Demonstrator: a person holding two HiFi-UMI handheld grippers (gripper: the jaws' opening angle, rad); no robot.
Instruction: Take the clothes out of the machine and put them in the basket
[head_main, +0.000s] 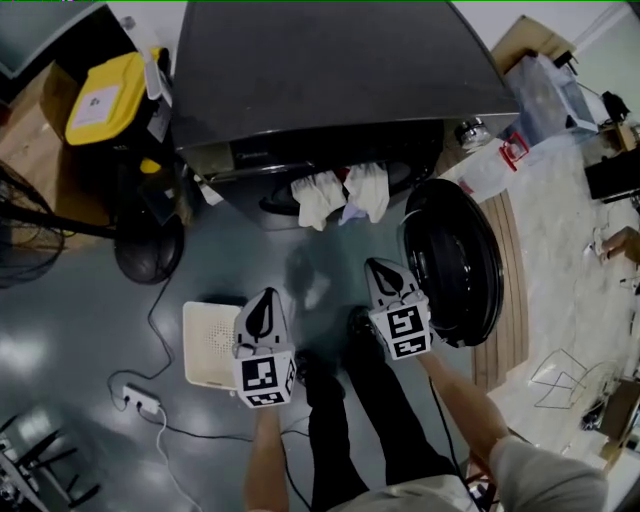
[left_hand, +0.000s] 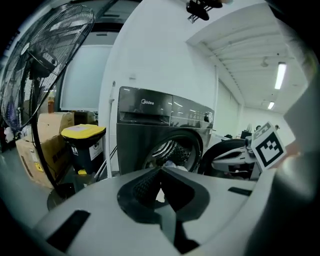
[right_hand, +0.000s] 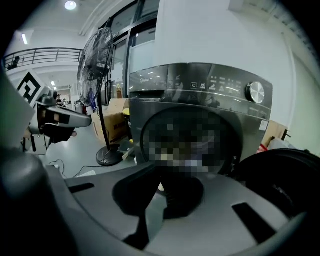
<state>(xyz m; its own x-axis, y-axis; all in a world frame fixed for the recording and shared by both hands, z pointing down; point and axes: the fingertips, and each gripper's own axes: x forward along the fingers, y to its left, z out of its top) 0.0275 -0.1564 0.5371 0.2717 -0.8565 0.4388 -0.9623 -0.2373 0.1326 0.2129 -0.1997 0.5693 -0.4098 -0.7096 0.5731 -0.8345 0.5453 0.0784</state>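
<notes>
The dark grey washing machine (head_main: 330, 70) fills the top of the head view. Its round black door (head_main: 455, 260) is swung open to the right. Only the right gripper view shows its front panel and silver knob (right_hand: 256, 92), but the drum mouth cannot be made out there. The left gripper view looks into the ribbed metal drum (left_hand: 170, 149), with pale cloth at its lip.

A standing fan (left_hand: 50, 50) and a yellow-lidded bin (head_main: 100, 100) stand left of the machine. A white perforated basket (head_main: 205, 345) sits on the grey floor (head_main: 250, 250) just beside the left hand-held gripper (head_main: 265, 312), and it is plain only from above.

The clothes (head_main: 320, 198), white pieces, hang out of the drum opening over its front edge, apart from both tools.

The left hand-held gripper and the right hand-held gripper (head_main: 385, 280) hover side by side in front of the opening. Each has its jaws pressed together on nothing. Each gripper view catches the other's marker cube at its edge.
</notes>
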